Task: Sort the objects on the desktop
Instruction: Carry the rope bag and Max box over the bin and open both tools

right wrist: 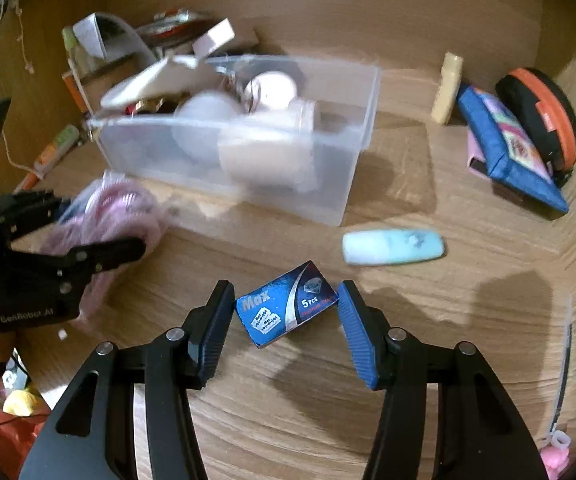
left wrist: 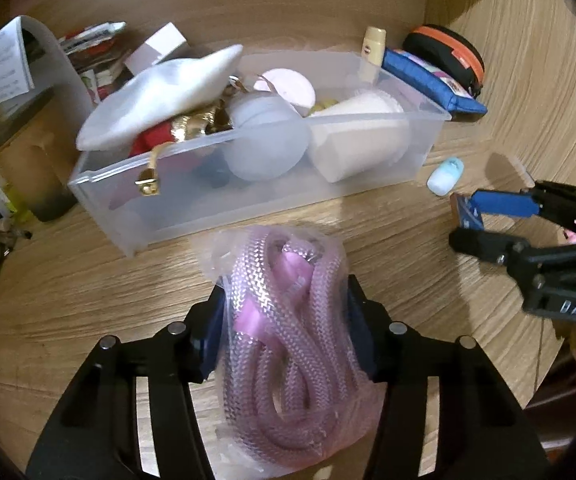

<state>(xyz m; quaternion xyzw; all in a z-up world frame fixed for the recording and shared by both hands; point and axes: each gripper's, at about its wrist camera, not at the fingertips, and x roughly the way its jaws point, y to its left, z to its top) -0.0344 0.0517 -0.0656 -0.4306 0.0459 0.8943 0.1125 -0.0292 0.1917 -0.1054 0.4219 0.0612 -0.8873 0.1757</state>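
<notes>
A clear bag of coiled pink rope (left wrist: 288, 320) lies on the wooden desk in front of a clear plastic bin (left wrist: 247, 200). My left gripper (left wrist: 285, 312) is shut on the bag, with a pad pressed into each side. The right wrist view shows the same grip from the side, left gripper (right wrist: 99, 224) on the pink bag (right wrist: 103, 208). A small blue razor-blade box (right wrist: 285, 308) sits between the pads of my right gripper (right wrist: 285, 300), both pads touching its corners. The bin (right wrist: 328, 200) holds a white cloth, white jars and a paper cup.
A pale blue tube (right wrist: 394, 246) lies on the desk right of the bin. A blue pouch (right wrist: 508, 152), a black-and-orange case (right wrist: 540, 112) and a beige bottle (right wrist: 448, 88) stand at the back right. Papers and packets (left wrist: 7, 80) crowd the left side.
</notes>
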